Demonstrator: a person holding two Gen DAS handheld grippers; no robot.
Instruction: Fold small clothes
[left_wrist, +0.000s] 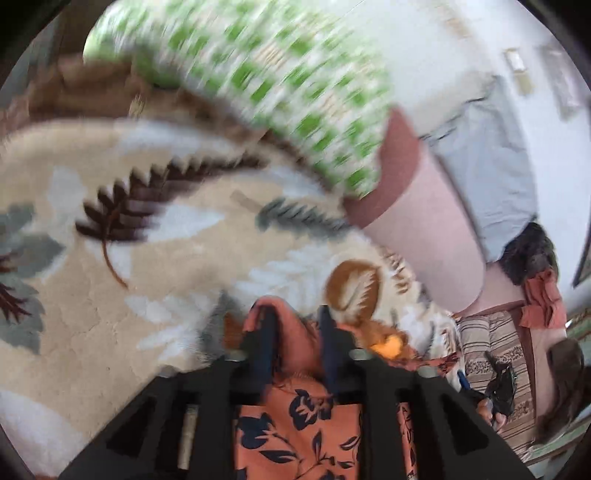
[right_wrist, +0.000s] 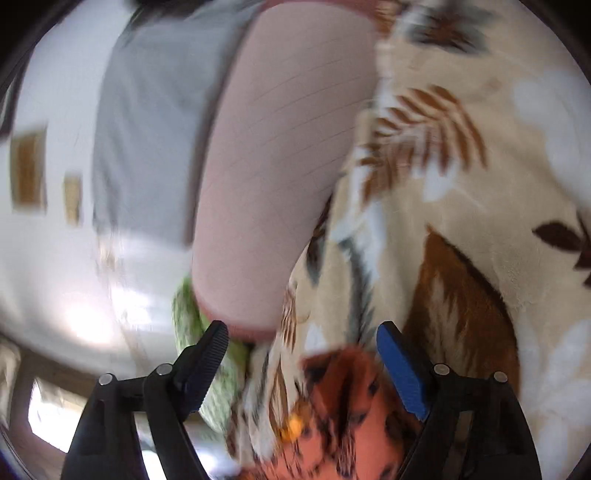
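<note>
An orange garment with dark blue flowers (left_wrist: 295, 428) is pinched between the fingers of my left gripper (left_wrist: 295, 325), which is shut on it and holds it over the leaf-patterned blanket (left_wrist: 110, 314). In the right wrist view the same orange garment (right_wrist: 343, 417) lies low between the fingers of my right gripper (right_wrist: 303, 336), which is open and holds nothing. Both views are blurred by motion.
A pink pillow (left_wrist: 424, 236) and a green-and-white checked pillow (left_wrist: 280, 85) lie at the far edge of the blanket; both also show in the right wrist view, pink (right_wrist: 273, 177), green (right_wrist: 207, 369). A grey cloth (right_wrist: 155, 122) lies behind. A person in striped clothes (left_wrist: 491, 369) sits at right.
</note>
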